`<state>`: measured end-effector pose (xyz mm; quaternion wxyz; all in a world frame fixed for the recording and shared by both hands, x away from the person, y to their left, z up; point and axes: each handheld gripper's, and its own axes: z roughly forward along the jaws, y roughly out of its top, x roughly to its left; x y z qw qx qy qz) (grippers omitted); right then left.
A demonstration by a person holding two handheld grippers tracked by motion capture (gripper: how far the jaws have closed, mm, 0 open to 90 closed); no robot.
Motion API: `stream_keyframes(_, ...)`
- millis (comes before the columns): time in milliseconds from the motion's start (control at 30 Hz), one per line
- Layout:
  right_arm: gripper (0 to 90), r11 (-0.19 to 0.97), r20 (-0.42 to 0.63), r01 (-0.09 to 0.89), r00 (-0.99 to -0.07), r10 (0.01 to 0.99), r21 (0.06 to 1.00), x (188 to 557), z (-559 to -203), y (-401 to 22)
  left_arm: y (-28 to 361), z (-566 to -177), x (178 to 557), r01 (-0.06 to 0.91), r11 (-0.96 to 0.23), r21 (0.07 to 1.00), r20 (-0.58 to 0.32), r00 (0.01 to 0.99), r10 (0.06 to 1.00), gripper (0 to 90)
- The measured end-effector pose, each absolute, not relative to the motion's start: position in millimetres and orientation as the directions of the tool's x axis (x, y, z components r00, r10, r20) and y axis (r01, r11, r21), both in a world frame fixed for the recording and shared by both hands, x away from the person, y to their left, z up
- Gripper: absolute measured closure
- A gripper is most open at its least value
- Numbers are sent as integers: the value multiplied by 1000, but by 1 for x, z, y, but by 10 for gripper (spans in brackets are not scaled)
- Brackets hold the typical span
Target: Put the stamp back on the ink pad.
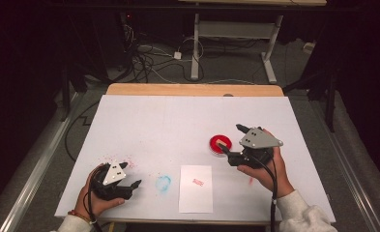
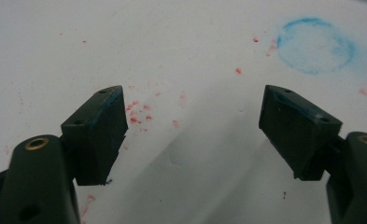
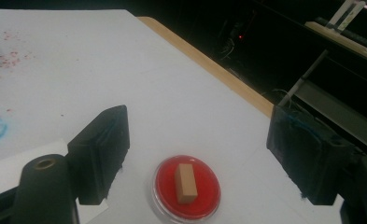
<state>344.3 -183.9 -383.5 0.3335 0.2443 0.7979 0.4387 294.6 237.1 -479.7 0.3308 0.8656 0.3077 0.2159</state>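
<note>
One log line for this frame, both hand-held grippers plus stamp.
left hand-held gripper: open, empty | right hand-held gripper: open, empty | wooden stamp: lying in red ink pad | paper sheet: one red print

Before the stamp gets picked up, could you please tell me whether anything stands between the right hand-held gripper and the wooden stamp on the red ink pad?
Nothing visible does. The right hand-held gripper has its jaws wide apart, and the wooden stamp lies on the red ink pad just ahead of them, with only bare white table cover around the pad.

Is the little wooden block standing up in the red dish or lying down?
Lying down. The wooden block rests on its long side on the red pad of the dish.
</note>
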Motion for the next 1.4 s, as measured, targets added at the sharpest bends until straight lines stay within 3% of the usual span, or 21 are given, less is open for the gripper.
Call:
stream_keyframes(400,223,498,-356,59,-627,693,865,324,-385,-201,239,-479,292,382,-597,705,176,721,670,226)
stream_keyframes(1400,224,472,-308,147,-586,749,869,296,-430,-266,237,-476,289,382,-591,711,181,712,678,226)
